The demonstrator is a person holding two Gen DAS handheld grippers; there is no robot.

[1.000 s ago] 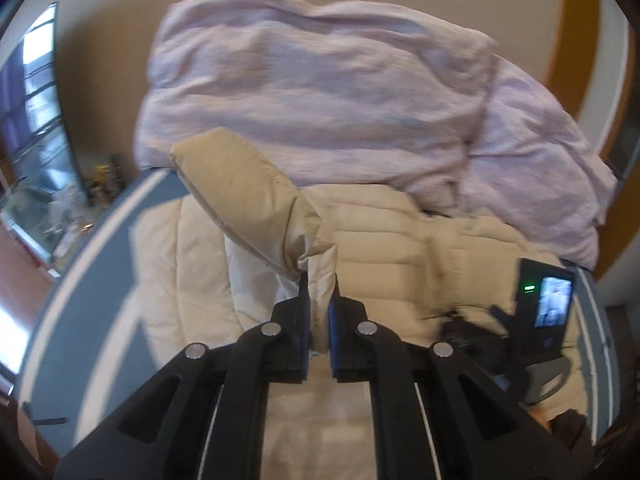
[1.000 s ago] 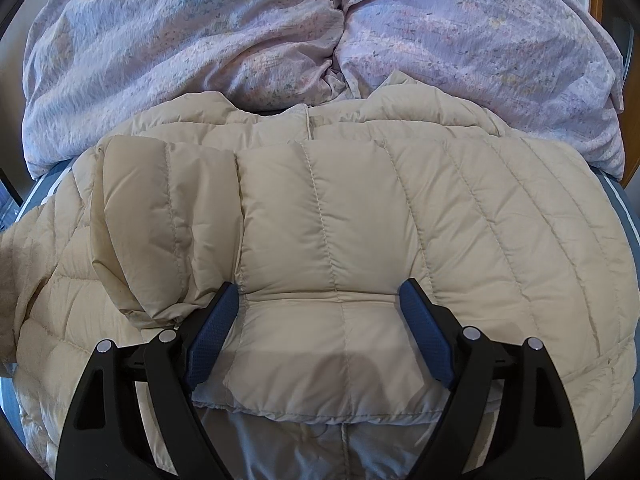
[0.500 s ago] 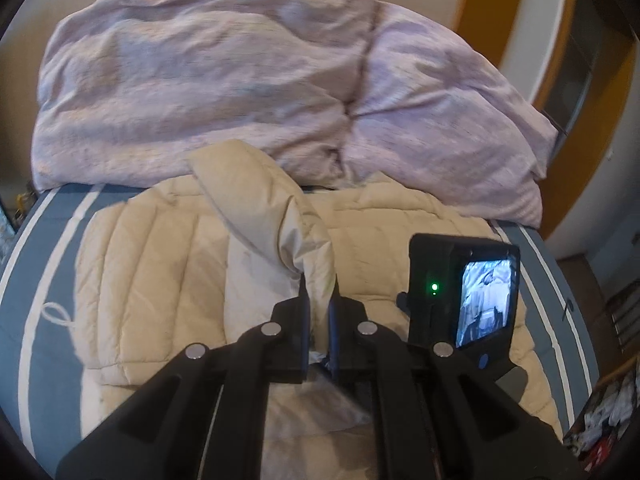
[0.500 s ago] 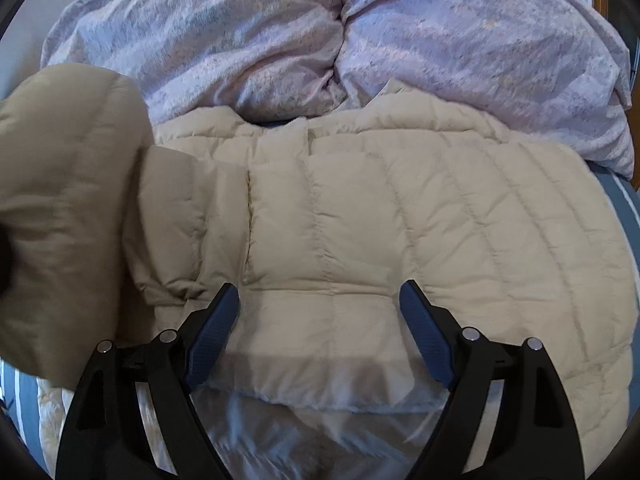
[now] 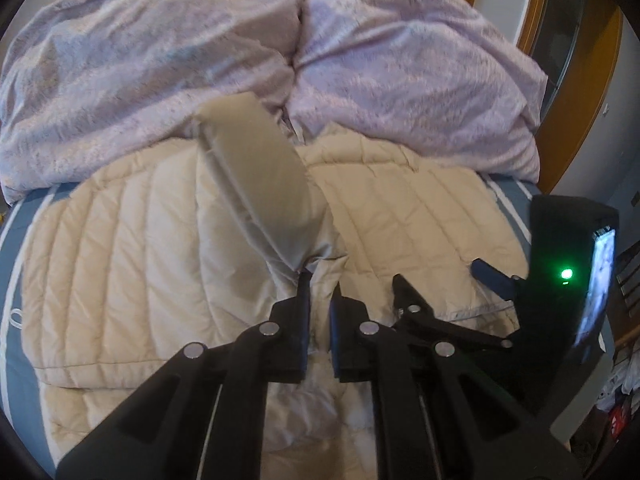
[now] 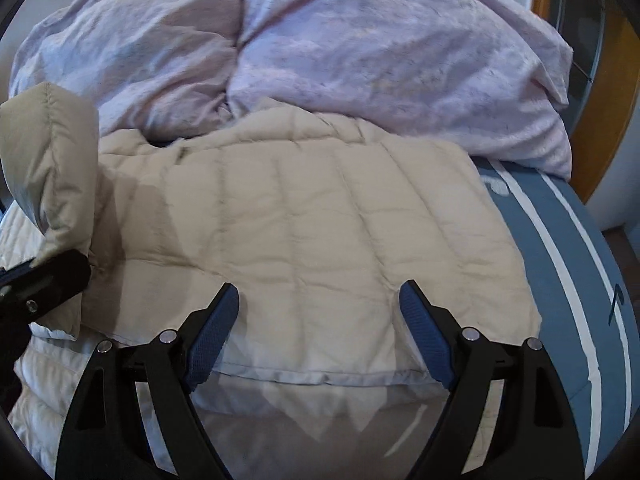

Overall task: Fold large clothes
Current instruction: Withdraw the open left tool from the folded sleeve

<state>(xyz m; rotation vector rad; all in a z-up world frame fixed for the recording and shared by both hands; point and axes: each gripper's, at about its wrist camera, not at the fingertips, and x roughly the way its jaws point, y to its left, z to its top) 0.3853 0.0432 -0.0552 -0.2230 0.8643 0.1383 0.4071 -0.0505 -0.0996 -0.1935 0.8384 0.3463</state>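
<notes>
Mid sleeve-fold here — my left gripper (image 5: 319,280) is pinched on the sleeve (image 5: 256,184) cuff of the puffer jacket (image 6: 304,232) lying flat on the bed (image 6: 568,240). Right gripper (image 6: 319,296) hangs wide, empty. Next I'd lay the sleeve across the chest — then release.

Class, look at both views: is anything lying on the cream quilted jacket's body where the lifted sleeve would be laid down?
Nothing visible does. The left gripper pinches the sleeve above the cream quilted jacket; the open right gripper hovers beside it.
</notes>
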